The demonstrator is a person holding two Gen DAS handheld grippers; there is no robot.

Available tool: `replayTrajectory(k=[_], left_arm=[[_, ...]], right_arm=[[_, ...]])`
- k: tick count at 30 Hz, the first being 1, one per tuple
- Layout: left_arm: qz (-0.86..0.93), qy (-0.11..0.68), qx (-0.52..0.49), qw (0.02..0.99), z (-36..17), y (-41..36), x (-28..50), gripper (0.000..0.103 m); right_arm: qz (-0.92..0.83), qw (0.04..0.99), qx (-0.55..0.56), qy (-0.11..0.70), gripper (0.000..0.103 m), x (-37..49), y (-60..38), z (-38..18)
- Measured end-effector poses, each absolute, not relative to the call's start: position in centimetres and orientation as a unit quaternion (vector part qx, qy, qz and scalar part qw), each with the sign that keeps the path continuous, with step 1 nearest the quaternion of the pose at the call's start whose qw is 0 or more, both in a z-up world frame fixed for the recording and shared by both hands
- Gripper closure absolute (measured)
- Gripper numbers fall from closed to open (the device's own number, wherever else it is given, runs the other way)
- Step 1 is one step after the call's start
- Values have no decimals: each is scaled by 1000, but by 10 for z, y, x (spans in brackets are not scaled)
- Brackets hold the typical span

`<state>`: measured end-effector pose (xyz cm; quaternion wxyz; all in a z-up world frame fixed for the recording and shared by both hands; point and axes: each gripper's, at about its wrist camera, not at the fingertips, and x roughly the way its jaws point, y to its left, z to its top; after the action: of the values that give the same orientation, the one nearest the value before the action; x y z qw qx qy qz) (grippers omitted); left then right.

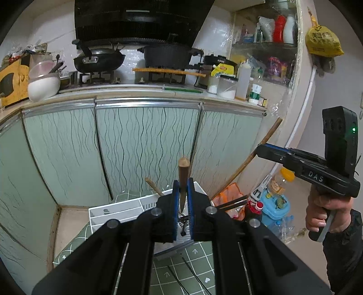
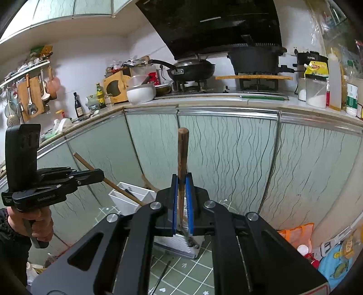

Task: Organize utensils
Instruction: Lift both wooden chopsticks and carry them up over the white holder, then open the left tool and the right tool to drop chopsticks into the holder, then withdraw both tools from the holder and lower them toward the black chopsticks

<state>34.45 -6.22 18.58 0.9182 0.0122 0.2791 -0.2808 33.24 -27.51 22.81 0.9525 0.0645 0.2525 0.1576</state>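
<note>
Utensils sit partly in a white caddy [image 1: 118, 210] w/ compartments, standing on a green grid-pattern mat [image 1: 181, 270] marked w/ white arrows and hearts; loose black chopsticks [image 1: 195, 276] lie on the mat nearer the camera.

Big stuff behind: black range hood [image 1: 140, 20], pale-green cabinet doors [image 1: 145, 147] w/ wavy black lines, counter [image 1: 127, 89] w/ wok [image 1: 98, 60] and black pot [image 1: 168, 55] on the stove. Black appliance at counter's right reads "SUPOR" [image 2: 311, 57]. Yellow bag [image 1: 323, 40] hangs on the wall, its print too blurry to read.

Left tongs [image 1: 182, 199]: closed on a wooden-handled knife [image 1: 183, 172], handle up, blade down btwn the blue pads, above the caddy. From the right cam its body shows "GenRobot.ai".

Right tongs [image 2: 181, 199]: closed on a brown wooden handle [image 2: 182, 154], upright; dark working end below the pads, can't tell what type. Body reads "DAS" in the left cam, green LED lit. A hand [image 1: 326, 213] grips its trigger handle.
</note>
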Motion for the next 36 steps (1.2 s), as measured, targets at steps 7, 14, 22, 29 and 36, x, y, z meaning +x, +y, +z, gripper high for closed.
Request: replayTrajectory(k=[7, 14, 22, 29, 36], left_arm=[[-280, 303, 1, 911, 161, -67, 369, 95], [-291, 322, 10, 901, 138, -79, 383, 94], [-248, 266, 73, 929, 132, -89, 364, 4], [-241, 259, 95, 931, 137, -85, 346, 4], [-236, 257, 74, 934, 150, -69, 332, 4]], right_arm=[[159, 944, 82, 276, 96, 361, -283, 196], [176, 931, 91, 307, 96, 380, -282, 163], [150, 937, 48, 312, 22, 375, -279, 142], [137, 943, 21, 304, 8, 356, -279, 150], [133, 943, 17, 304, 8, 336, -282, 159]])
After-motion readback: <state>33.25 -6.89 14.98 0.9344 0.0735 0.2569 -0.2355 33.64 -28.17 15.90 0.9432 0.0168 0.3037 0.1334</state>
